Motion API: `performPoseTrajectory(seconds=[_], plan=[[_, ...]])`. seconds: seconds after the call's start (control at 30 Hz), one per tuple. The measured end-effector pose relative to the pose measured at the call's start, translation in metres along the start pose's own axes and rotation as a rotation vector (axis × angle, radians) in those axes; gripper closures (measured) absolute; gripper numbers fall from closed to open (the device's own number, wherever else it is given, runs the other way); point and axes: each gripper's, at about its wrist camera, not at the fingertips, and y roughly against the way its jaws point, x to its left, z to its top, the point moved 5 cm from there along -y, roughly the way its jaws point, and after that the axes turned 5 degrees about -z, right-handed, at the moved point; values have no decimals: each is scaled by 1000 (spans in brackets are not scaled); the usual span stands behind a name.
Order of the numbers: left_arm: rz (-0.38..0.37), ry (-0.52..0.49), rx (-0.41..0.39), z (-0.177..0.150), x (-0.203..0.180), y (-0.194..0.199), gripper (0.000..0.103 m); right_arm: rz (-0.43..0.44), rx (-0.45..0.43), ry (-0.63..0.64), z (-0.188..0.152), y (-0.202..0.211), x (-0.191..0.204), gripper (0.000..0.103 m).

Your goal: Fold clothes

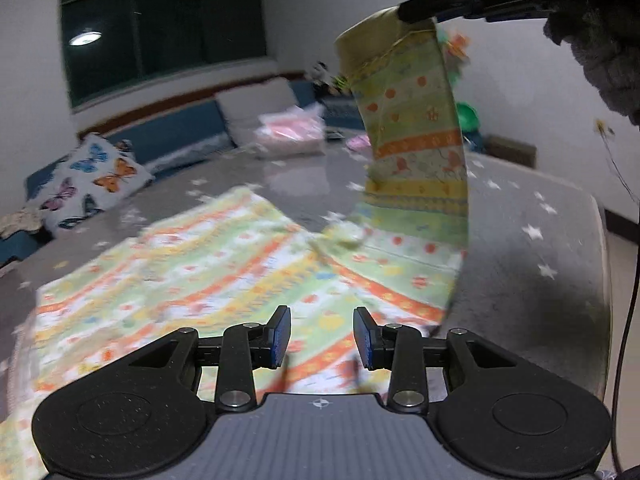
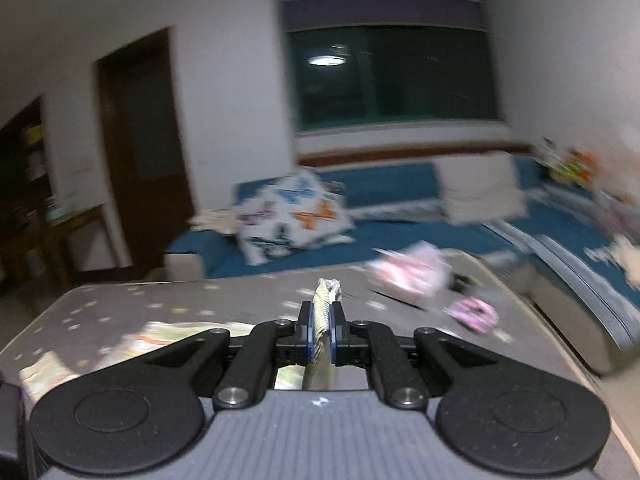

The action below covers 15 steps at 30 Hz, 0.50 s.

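Note:
A striped garment (image 1: 208, 272) in green, orange and yellow lies spread on the grey star-patterned table (image 1: 532, 240). My left gripper (image 1: 322, 336) is open and empty just above the garment's near part. My right gripper (image 2: 323, 330) is shut on a bunched edge of the garment (image 2: 325, 312). In the left wrist view the right gripper (image 1: 420, 10) holds one leg of the garment (image 1: 420, 140) lifted high at the upper right. The rest of the garment shows low left in the right wrist view (image 2: 160, 336).
A pink folded pile (image 1: 290, 130) and a small pink item (image 2: 474, 314) lie on the far part of the table. A blue sofa (image 2: 400, 200) with a butterfly pillow (image 2: 292, 212) stands behind. A cable (image 1: 628, 320) hangs at the right.

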Motion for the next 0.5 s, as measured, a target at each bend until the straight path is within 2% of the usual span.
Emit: performPoseTrajectory(seconds=[0.1, 0.23, 0.4, 0.5], plan=[[66, 49, -29, -9, 24, 26, 64, 98, -4, 63, 10, -15, 49, 97], [153, 120, -36, -27, 55, 52, 63, 206, 28, 126, 3, -40, 109, 97], [259, 209, -34, -52, 92, 82, 61, 287, 127, 182, -31, -74, 170, 96], [290, 245, -38, -56, 103, 90, 60, 322, 192, 188, -52, -85, 191, 92]])
